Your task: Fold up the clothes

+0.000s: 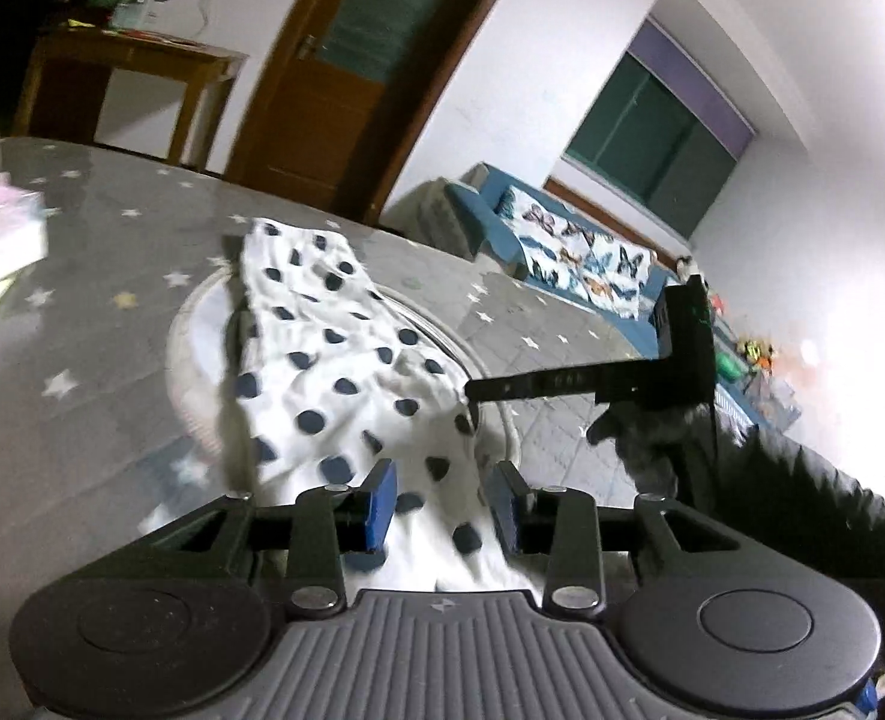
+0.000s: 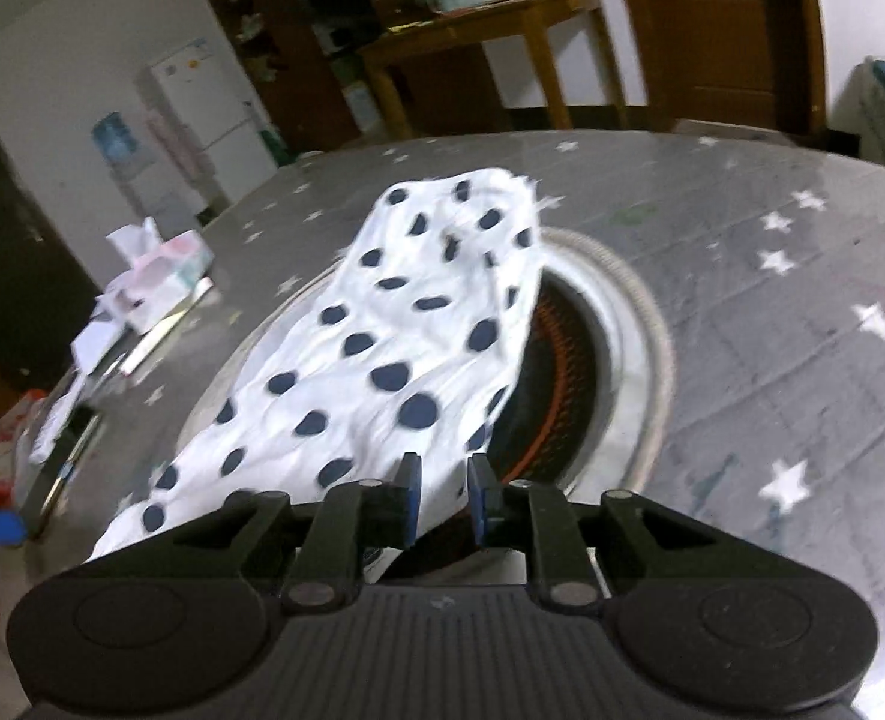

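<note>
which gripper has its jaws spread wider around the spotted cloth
The left gripper: its blue pads stand clearly further apart, with the polka-dot cloth running between them. The right gripper shows only a narrow gap at the cloth's edge.

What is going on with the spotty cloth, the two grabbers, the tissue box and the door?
Spotty cloth: unfolded, crumpled, draped over the round turntable.
Left gripper: open, cloth between its fingers.
Right gripper: partly open, at the cloth's edge.
Tissue box: open, a tissue sticking up.
Door: shut.
</note>
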The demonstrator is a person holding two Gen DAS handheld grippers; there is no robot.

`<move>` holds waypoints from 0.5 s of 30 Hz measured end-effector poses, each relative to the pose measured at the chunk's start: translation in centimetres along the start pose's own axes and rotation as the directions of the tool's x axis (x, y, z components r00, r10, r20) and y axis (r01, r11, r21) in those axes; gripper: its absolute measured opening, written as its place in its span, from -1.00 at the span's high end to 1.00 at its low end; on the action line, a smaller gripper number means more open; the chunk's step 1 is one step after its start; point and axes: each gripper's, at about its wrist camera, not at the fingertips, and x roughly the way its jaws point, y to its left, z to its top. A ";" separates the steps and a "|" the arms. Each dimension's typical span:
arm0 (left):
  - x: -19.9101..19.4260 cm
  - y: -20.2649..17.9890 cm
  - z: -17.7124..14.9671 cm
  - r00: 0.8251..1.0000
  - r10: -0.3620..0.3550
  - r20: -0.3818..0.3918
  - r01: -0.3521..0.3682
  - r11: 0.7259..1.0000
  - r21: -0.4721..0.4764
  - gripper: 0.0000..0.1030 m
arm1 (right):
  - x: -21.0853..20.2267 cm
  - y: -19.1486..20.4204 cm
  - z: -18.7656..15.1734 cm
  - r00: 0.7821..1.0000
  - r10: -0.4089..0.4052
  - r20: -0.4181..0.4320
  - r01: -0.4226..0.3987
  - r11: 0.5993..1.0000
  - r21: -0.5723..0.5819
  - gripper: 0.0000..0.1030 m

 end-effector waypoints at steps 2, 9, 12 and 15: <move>1.8 0.2 0.7 0.999 0.014 -0.029 -0.014 1.000 -0.009 0.25 | 0.3 0.2 -0.6 1.000 0.010 0.003 -0.010 1.000 -0.020 0.66; 5.6 1.7 1.1 0.988 0.105 -0.116 -0.109 0.994 -0.024 0.25 | 0.3 2.4 -1.8 0.999 0.005 0.046 0.002 0.988 -0.157 0.65; 6.4 1.9 1.0 0.982 0.127 -0.138 -0.132 0.991 -0.023 0.25 | -0.2 3.6 -2.2 0.996 0.069 0.061 -0.056 0.979 -0.196 0.43; 6.9 2.1 1.0 0.978 0.145 -0.151 -0.150 0.989 -0.019 0.25 | -0.7 4.0 -2.7 0.993 0.097 0.070 -0.080 0.974 -0.211 0.41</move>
